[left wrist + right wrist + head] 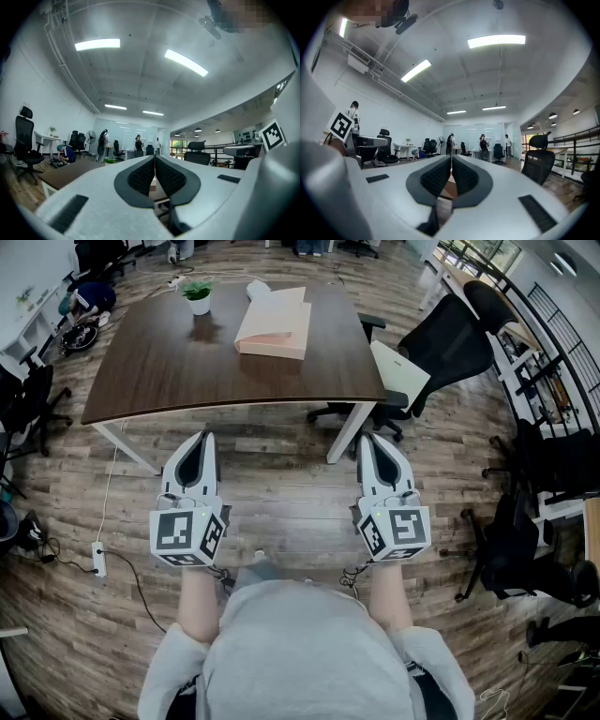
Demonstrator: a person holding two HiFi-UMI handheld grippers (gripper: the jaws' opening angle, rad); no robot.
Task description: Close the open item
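Head view: I stand at the near side of a dark wooden table (169, 362), well back from its edge. Both grippers are held low over the wood floor (281, 484), side by side and apart from each other, tips pointing toward the table.

Left gripper (203, 439): in its own view the two dark ribbed pads (143, 176) meet at the tip, fully closed, with nothing between them.

Right gripper (373, 439): same reading in its own view, pads (465, 176) pressed together at the tip and empty.

Task item: a flat pale box (274, 324) lies on the far right part of the table top, near the far edge. Its lid appears to be raised, with a pinkish surface showing on the near half. I cannot tell the lid's angle from here. Neither gripper is near the box, and the near half of the table lies between them and it.

Other items: a small potted plant (198, 296) stands on the table to the left of the box, apart from it. A black office chair (441, 343) sits off the table's right end. A white power strip (97, 559) lies on the floor at my left.
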